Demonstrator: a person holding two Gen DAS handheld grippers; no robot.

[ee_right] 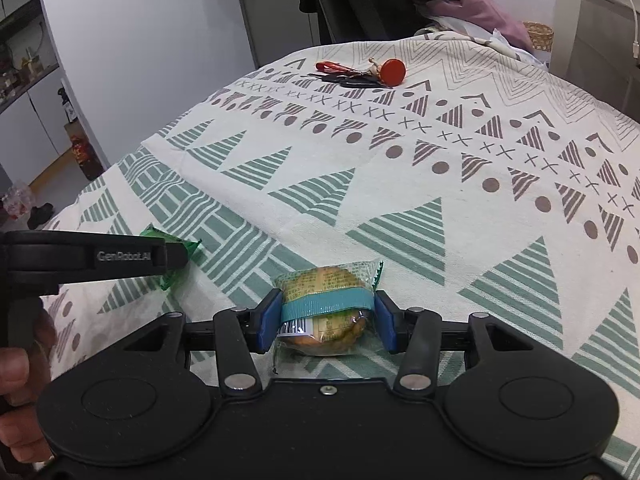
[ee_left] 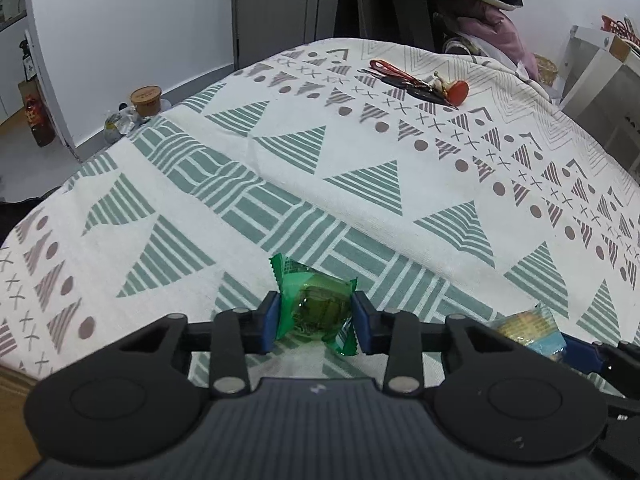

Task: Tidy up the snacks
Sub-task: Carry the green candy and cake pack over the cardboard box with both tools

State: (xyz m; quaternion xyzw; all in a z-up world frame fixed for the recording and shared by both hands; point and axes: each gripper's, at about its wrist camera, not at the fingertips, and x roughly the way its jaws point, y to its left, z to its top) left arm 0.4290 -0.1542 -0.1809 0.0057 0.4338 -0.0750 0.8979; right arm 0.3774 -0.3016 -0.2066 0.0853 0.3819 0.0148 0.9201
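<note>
Two wrapped snacks are being held just above the patterned cloth (ee_right: 400,168), one in each gripper.

The green candy (ee_left: 316,306) is sitting pinched in the left gripper (ee_left: 315,320), its long axis pointing away from the camera, crimped ends near and far. The biscuit pack (ee_right: 326,304) is lying the same way, clamped in the right gripper (ee_right: 327,320). Keys (ee_right: 356,74) are lying far behind.

wrist cams low, forward over tablecloth (ee_left: 360,152) | share keys (ee_right: 352,76)

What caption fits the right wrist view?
Right tongs clamp a wrapped biscuit above the patterned tablecloth.
</note>
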